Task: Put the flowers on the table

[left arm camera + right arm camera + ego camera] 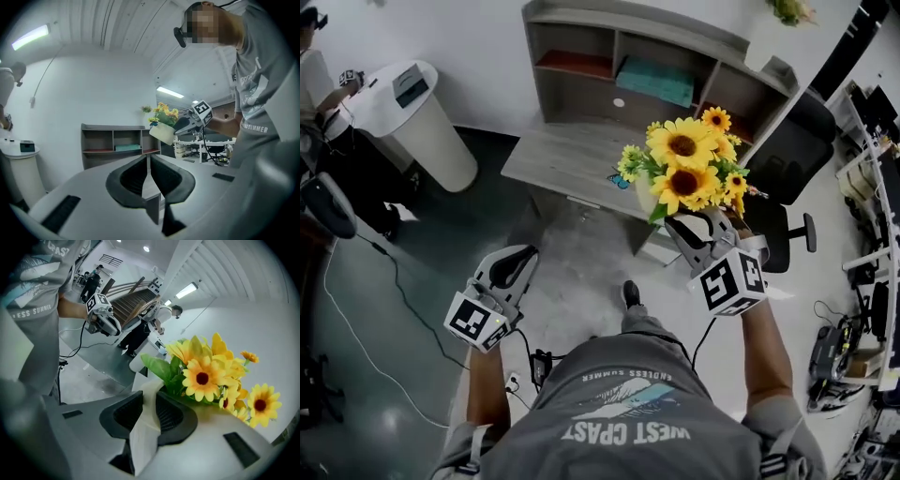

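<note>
A bunch of yellow sunflowers (pixel 684 159) stands in a white pot (pixel 645 195). My right gripper (pixel 682 221) is shut on the pot's rim and holds it in the air over the near right corner of the grey table (pixel 562 155). In the right gripper view the pot's white wall (pixel 144 427) sits pinched between the jaws, with the blooms (pixel 206 376) just beyond. My left gripper (pixel 523 255) hangs lower at the left over the floor, shut with nothing in it. The left gripper view shows its own jaws (pixel 149 173) together, and the flowers (pixel 164 112) in their pot (pixel 161 133) held up at the right.
A shelf unit (pixel 619 56) with a teal box (pixel 656 80) stands on the table's back. A white round bin (pixel 412 117) is at the left, near another person (pixel 319 84). A black office chair (pixel 787 159) and cluttered benches (pixel 872 234) are right. Cables (pixel 384 281) cross the floor.
</note>
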The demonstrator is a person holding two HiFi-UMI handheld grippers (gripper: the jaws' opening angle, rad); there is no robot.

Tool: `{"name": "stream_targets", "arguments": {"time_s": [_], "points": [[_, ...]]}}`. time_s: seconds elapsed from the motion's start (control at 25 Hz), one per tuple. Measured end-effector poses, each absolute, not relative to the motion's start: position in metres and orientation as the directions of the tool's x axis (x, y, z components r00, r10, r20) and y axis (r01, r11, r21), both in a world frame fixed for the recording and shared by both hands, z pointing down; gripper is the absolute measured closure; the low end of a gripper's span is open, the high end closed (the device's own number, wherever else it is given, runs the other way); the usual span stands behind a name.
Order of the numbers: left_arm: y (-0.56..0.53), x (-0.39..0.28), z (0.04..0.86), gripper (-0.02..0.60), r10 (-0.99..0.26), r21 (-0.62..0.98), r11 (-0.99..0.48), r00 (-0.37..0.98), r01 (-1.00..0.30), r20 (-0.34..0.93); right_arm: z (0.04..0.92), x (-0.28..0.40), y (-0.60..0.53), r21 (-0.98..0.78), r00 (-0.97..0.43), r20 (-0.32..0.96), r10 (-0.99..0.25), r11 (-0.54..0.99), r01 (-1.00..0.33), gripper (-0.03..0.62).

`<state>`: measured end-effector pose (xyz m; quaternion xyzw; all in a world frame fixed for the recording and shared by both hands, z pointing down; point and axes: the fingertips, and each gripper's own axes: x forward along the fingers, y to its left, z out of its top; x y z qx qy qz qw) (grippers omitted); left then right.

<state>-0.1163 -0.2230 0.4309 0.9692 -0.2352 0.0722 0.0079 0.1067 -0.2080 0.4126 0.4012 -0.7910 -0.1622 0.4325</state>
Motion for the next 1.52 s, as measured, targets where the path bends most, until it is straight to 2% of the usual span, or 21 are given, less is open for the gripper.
{"name": "stream_targets", "arguments": {"time_s": [0.32, 0.8, 1.04, 1.12, 1.24, 1.4, 1.52], "points": [[-0.233, -0.139, 0.426, 0.543, -0.594, -0.043, -0.801, 0.786, -0.596, 0.172, 0.428, 0.104, -0.253, 0.585, -0.409, 0.556, -0.723, 0.69, -0.425, 0.487], [-0.253, -0.111, 0.446, 0.543, -0.654, -0.054, -0.755, 0.746, -0.653, 0.126, 0.463, 0.128, -0.308, 0.597, -0.44, 0.569, -0.695, 0.717, -0.36, 0.487], [-0.28, -0.118, 0.426, 0.543, -0.691, -0.029, -0.712, 0.694, -0.701, 0.203, 0.471, 0.128, -0.36, 0.528, -0.479, 0.614, -0.628, 0.777, -0.343, 0.487], [-0.26, -0.135, 0.402, 0.543, -0.664, -0.044, -0.741, 0.721, -0.67, 0.199, 0.452, 0.117, -0.334, 0.535, -0.446, 0.609, -0.656, 0.755, -0.38, 0.487], [-0.218, -0.16, 0.362, 0.543, -0.569, -0.077, -0.822, 0.811, -0.564, 0.137, 0.408, 0.107, -0.265, 0.591, -0.319, 0.583, -0.748, 0.659, -0.465, 0.487], [-0.171, -0.188, 0.338, 0.543, -0.559, -0.052, -0.829, 0.818, -0.558, 0.136, 0.391, 0.088, -0.224, 0.586, -0.288, 0.609, -0.739, 0.664, -0.464, 0.487], [-0.146, -0.213, 0.293, 0.543, -0.542, -0.009, -0.838, 0.83, -0.546, 0.132, 0.347, 0.07, -0.201, 0.577, -0.249, 0.646, -0.722, 0.675, -0.459, 0.487]]}}
